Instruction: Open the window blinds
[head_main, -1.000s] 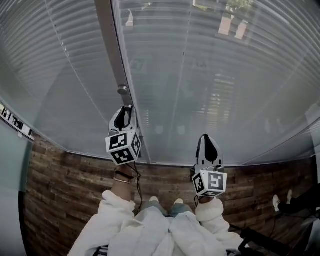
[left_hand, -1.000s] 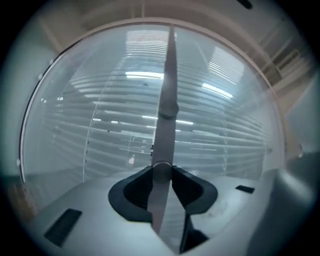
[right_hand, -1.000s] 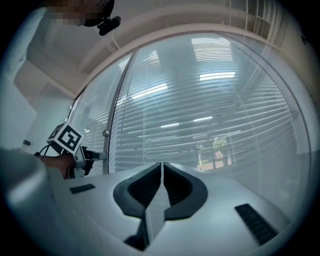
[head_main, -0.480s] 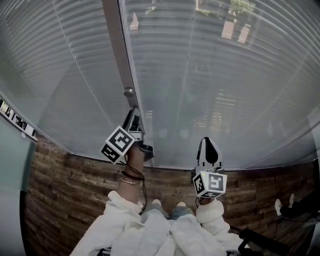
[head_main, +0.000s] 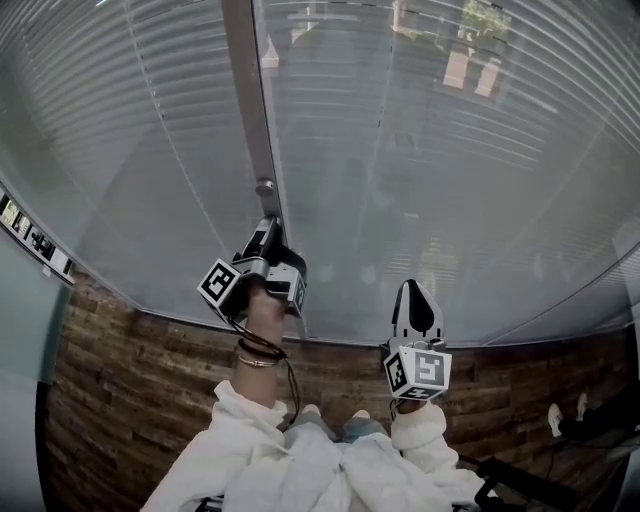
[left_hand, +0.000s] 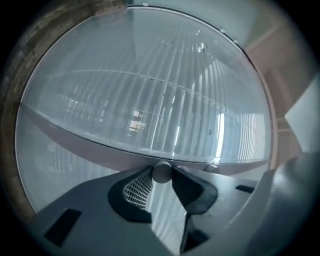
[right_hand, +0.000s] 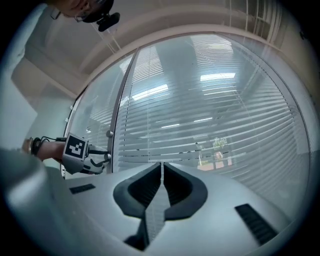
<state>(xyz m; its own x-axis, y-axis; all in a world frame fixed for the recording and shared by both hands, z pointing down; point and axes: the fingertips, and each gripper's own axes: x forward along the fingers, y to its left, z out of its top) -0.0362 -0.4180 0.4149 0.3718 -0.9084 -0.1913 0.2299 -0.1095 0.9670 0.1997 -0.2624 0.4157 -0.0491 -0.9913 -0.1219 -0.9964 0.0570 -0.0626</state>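
— Where are the window blinds (head_main: 450, 150)?

— Straight ahead of the person, let down behind the glass on both sides of a grey upright frame post (head_main: 243, 90). The slats lie level, and outdoor shapes show faintly through them.

— And the left gripper (head_main: 268, 232)?

— It is up against that post, lying on its side. The left gripper view shows its fingers (left_hand: 136, 186) closed on a small round knob (left_hand: 161, 172) that stands out from the post. A second knob (head_main: 265, 186) sits on the post just above, untouched.

— The right gripper (head_main: 416, 305)?

— It hangs lower and to the right, well apart from the post, and points at the blinds. Its fingers (right_hand: 144, 187) are drawn together, with only a thin slit between them and nothing in it.

— Does its view catch the other gripper?

— Yes, near the left edge, beside the post.
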